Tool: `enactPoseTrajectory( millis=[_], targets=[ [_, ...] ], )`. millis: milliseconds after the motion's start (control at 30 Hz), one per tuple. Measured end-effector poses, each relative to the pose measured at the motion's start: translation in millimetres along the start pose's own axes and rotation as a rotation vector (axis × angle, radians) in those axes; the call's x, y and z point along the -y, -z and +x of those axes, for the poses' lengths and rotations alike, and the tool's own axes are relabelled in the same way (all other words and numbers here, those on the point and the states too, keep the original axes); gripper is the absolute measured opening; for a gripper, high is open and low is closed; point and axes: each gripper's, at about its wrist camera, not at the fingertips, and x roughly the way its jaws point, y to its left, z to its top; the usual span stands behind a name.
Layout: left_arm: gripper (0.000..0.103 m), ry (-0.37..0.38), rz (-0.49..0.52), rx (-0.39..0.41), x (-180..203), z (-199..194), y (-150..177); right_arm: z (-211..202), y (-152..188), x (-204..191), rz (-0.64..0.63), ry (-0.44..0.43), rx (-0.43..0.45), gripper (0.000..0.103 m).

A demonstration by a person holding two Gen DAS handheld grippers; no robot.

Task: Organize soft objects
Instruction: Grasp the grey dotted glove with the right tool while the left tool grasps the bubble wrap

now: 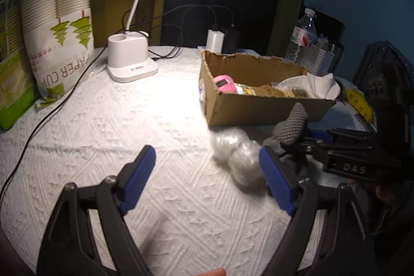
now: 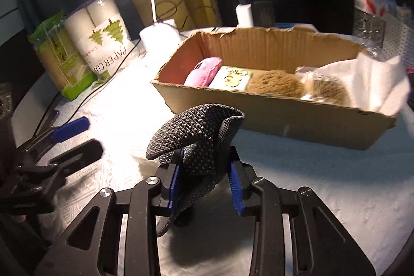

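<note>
My right gripper (image 2: 205, 180) is shut on a grey dotted glove (image 2: 199, 136) and holds it above the white tablecloth, just in front of the cardboard box (image 2: 284, 118). The glove (image 1: 293, 126) and right gripper (image 1: 297, 144) also show at the right of the left wrist view. My left gripper (image 1: 207, 170) is open and empty above the cloth. A clear plastic-wrapped white bundle (image 1: 238, 155) lies on the cloth by its right finger. The box (image 1: 258, 107) holds a pink soft item (image 2: 204, 70), a green-printed pack (image 2: 231, 78), brown scrubbers (image 2: 276, 86) and white tissue (image 2: 375, 79).
A white desk lamp base (image 1: 129, 58) stands at the back, with cables running across the cloth. Paper cup packs (image 1: 57, 35) stand at the left. A charger (image 1: 214, 40), a water bottle (image 1: 304, 35) and a white basket (image 1: 320, 58) sit behind the box.
</note>
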Motion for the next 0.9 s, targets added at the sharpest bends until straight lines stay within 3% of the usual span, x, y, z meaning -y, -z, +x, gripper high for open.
enactPoseTrajectory(
  millis=[267,567,900],
  targets=[
    [0.083,0.000,0.030,-0.087,35,41,-10,-29,8,28,0.005,0.014,0.039,0.035],
    [0.083,0.078,0.084,-0.164,81,63,-15,-35,22,54,0.018,0.036,0.014,0.035],
    [0.084,0.038,0.142,-0.216,103,85,-11,-66,35,81,0.073,0.069,0.084,0.035]
  ],
)
